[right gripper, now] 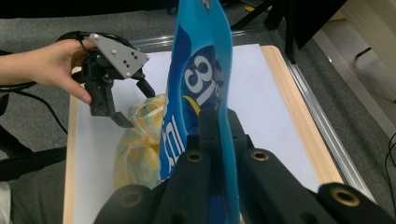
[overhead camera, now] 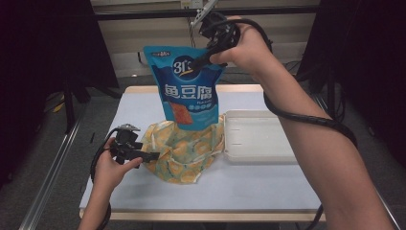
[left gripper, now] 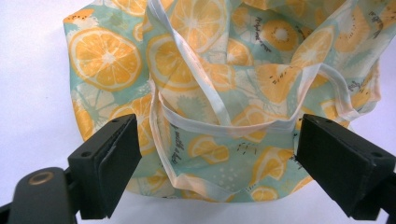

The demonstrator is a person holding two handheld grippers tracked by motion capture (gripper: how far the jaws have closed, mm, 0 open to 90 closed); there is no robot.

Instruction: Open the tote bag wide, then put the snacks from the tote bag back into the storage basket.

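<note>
Pouch [overhead camera: 187,86] hangs over bag [overhead camera: 184,151], its bottom edge at the bag mouth, blocking straight-down access there. Left gripper [overhead camera: 151,155] sits at bag's left edge, jaws spread either side of the rim [left gripper: 224,128], so that side is taken. Tray [overhead camera: 256,136] lies just right of bag, touching or nearly so; no gap to slip through. Bare table [overhead camera: 230,189] in front of bag and tray is free. Back-left of table also open. Right gripper [overhead camera: 203,60] holds pouch top, well above the table.

Pouch [overhead camera: 187,86] above tote [overhead camera: 184,148], tray [overhead camera: 256,136] to right
</note>
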